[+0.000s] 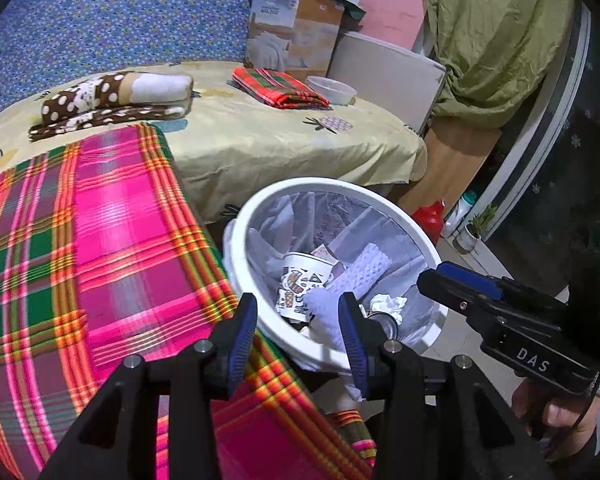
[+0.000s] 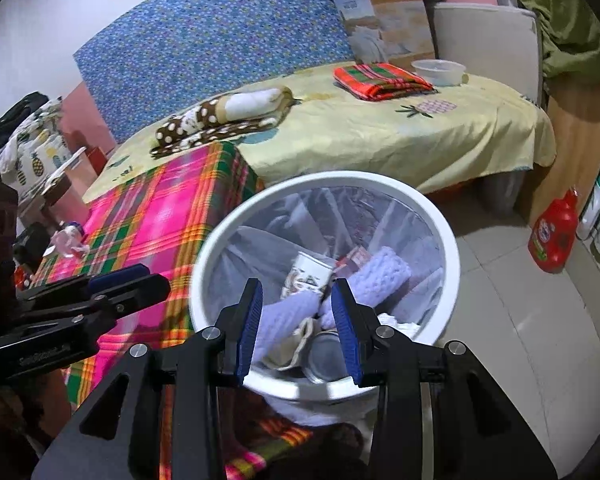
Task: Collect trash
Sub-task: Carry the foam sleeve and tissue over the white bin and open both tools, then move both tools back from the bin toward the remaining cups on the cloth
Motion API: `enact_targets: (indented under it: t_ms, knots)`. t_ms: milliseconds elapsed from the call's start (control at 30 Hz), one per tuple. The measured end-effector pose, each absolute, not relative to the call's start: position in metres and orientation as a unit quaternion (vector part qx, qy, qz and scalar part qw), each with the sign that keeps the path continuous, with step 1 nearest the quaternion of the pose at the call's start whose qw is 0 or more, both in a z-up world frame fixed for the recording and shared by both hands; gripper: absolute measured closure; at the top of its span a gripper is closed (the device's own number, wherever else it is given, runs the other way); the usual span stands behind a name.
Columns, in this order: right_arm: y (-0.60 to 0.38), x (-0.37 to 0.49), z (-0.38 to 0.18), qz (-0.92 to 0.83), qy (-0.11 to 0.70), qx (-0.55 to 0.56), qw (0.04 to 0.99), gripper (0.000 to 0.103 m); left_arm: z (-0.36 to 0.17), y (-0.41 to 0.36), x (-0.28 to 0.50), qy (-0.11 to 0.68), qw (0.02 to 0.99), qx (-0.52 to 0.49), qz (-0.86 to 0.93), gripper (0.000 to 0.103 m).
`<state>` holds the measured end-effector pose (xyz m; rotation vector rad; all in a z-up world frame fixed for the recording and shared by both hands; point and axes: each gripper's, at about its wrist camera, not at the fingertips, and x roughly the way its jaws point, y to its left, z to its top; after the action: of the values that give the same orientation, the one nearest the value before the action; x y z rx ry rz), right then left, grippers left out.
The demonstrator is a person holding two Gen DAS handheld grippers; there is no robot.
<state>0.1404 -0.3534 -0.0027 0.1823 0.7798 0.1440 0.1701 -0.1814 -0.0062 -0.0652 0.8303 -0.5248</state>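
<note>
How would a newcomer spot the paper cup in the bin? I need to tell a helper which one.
Find the round white plastic bin lined with a clear bag, standing beside the pink plaid cloth. Inside lies a white paper cup on its side, the only item printed with small coloured shapes, next to white foam netting.

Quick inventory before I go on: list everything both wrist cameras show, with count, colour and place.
trash bin: one, white, clear liner, on floor beside plaid cloth
paper cup: one, white, patterned, in bin
foam netting: white, in bin
crumpled tissue: one, white, in bin
plaid cloth: one, pink-green, left of bin
dotted blanket: one, brown-white, folded, on bed
folded cloth: one, red-green, on bed
bowl: one, white, beside folded cloth
cardboard box: one, at bed's back
detergent bottle: one, red, on floor
left gripper: fingers open, empty
right gripper: fingers open, empty, over bin
</note>
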Motion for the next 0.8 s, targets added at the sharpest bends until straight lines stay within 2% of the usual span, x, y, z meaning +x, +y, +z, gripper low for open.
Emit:
enact_targets:
  t_ms: [800]
  knots:
    - [-0.275, 0.115, 0.016, 0.165, 0.364, 0.058, 0.915, 0.065, 0.006, -0.095, 0.124, 0.366, 0.918, -0.044, -0.147, 0.059]
